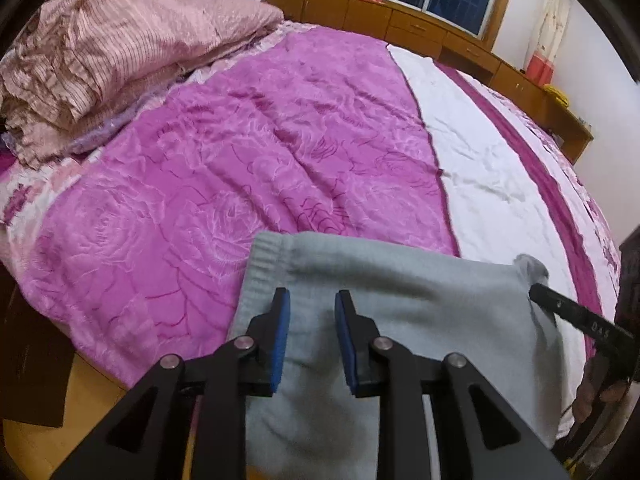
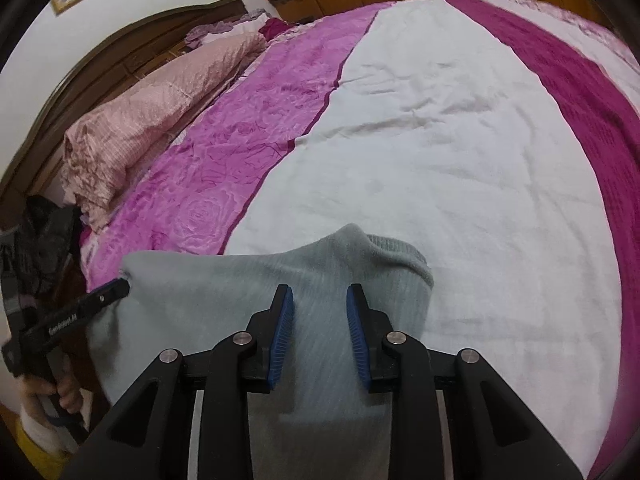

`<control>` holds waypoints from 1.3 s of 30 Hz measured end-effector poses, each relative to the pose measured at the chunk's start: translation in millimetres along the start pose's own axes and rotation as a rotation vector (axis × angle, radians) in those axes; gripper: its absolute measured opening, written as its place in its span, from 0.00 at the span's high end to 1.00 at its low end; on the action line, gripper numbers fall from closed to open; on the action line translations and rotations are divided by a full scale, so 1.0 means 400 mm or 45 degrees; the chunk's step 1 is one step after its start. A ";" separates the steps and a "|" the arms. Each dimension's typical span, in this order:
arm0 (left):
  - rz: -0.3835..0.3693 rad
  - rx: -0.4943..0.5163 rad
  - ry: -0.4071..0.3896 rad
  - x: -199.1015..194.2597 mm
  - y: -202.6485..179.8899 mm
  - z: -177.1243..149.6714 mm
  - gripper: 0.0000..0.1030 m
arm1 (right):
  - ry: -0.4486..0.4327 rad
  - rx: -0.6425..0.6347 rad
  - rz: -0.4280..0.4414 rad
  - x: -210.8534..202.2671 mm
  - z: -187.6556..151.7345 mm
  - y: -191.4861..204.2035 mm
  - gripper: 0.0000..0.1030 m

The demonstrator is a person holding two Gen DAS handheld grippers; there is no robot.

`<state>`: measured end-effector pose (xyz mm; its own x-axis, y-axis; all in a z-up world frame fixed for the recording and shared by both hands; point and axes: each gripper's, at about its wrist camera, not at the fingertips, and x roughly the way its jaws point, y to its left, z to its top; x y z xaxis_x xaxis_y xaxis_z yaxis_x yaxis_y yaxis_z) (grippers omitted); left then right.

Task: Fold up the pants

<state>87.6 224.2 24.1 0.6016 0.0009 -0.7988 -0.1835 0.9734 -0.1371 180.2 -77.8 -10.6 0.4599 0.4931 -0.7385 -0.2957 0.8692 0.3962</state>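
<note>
While both tongs hold them up, the grey pants (image 1: 400, 300) stretch sideways like a wide band at the near edge of the bed. Their long way runs from one set of tongs to the other, with a ribbed end on each side, and the rest hangs down toward the cameras.

The left gripper (image 1: 308, 344) is almost closed and pinches the top edge near the left ribbed end. The right gripper (image 2: 320, 336) is almost closed too and pinches a little bump of cloth near the right end.

A hand (image 2: 64, 392) holds the left tongs.

Behind the pants lie a pink rose blanket (image 1: 240, 160) and a white sheet (image 2: 440, 160). A folded striped quilt (image 1: 120, 40) sits farther back by the dark headboard (image 2: 140, 36).
</note>
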 end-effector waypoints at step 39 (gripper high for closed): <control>0.026 0.032 0.020 -0.149 -0.044 -0.116 0.55 | 0.159 -0.033 0.008 -0.125 -0.216 0.003 0.57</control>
<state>18.8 196.5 46.7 0.5856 0.0176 -0.8104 -0.1758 0.9787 -0.1057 84.6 -104.5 -20.3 0.3504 0.4884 -0.7992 -0.3202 0.8643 0.3879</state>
